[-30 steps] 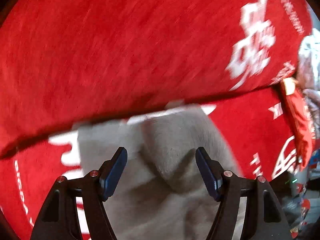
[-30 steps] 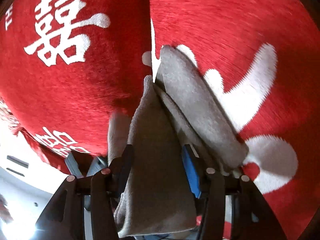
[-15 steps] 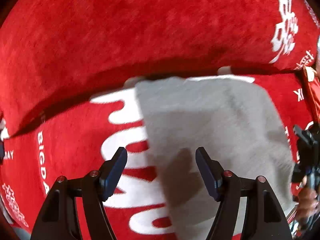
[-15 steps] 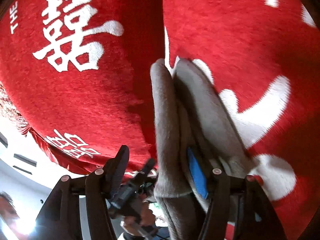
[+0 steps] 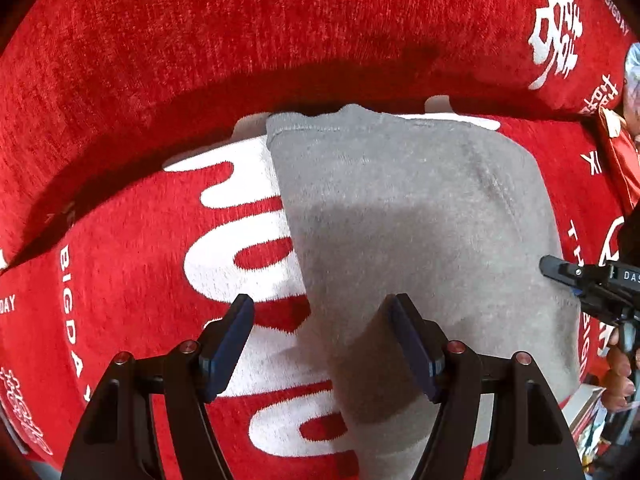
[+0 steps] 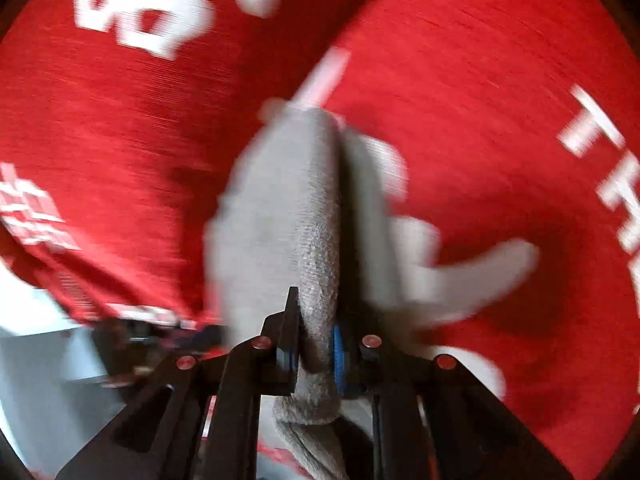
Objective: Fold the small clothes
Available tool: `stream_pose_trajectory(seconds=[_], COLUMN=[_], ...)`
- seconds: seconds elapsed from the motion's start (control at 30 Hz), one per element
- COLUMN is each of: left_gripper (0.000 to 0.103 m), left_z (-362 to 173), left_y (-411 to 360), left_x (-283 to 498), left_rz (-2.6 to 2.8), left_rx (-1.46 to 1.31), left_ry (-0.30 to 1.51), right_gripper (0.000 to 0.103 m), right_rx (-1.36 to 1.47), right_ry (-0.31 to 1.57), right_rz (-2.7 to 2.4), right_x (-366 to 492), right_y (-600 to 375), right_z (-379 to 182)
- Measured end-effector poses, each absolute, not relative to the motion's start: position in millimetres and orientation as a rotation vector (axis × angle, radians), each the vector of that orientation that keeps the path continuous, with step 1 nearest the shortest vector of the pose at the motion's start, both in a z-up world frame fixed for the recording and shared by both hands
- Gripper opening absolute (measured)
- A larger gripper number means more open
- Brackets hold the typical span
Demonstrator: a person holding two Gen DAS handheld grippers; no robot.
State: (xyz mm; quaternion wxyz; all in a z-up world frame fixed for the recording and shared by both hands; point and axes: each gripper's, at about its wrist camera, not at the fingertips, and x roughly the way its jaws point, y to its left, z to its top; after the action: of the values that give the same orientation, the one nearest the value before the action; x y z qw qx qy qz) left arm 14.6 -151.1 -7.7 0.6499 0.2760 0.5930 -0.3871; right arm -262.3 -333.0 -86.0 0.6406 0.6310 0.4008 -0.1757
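Red sofa cover [image 5: 120, 280] carries the grey cloth [image 5: 420, 220], now spread flat. My right claw [image 6: 314, 344] is closing on its folded edge; left claw [image 5: 320, 340] hovers spread, ready for another fold.

I see a red sofa cover [image 5: 120, 280] with white lettering, its backrest cushion [image 5: 280, 32] behind, bearing white characters [image 5: 554, 24].

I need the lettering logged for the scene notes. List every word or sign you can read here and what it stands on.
"BIGDAY", running downward in white: red cover, left of the grey cloth.
"DAY", cut off by the picture's left edge: same cover.
Chinese double-happiness sign: red back cushion, top right.
"DAS", cut off: right claw.
"TH", blurred and cut off: cover, right wrist view.
Large white letters beside the cloth: partly covered, unreadable.
Small print near the sign: too small.
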Motion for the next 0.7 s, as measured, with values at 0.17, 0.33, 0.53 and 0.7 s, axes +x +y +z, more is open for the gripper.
stream_pose_trajectory(seconds=[0.17, 0.33, 0.53, 0.7], left_gripper=[0.072, 0.072, 0.072, 0.072], left_z=[-4.1, -13.0, -29.6, -33.2], left_y=[-136.7, -108.8, -96.9, -92.1], left_x=[18.0, 16.8, -5.9, -24.0], left_rz=[-0.925, -0.994, -1.011, -1.02], left_rx=[0.587, 0.431, 0.477, 0.648], left_ry=[1.445, 1.676, 1.734, 1.629], right_gripper=[0.043, 0.051, 0.041, 0.006], right_rx=[1.437, 1.455, 1.393, 1.289], right_ry=[0.906, 0.882, 1.007, 1.045], right_rz=[-0.446, -0.324, -0.279, -0.263], right_x=[-286.0, -312.1, -308.5, -295.2], right_y=[-327.9, -307.5, -278.4, -268.5], right_z=[-69.4, -49.8, -56.0, -39.7])
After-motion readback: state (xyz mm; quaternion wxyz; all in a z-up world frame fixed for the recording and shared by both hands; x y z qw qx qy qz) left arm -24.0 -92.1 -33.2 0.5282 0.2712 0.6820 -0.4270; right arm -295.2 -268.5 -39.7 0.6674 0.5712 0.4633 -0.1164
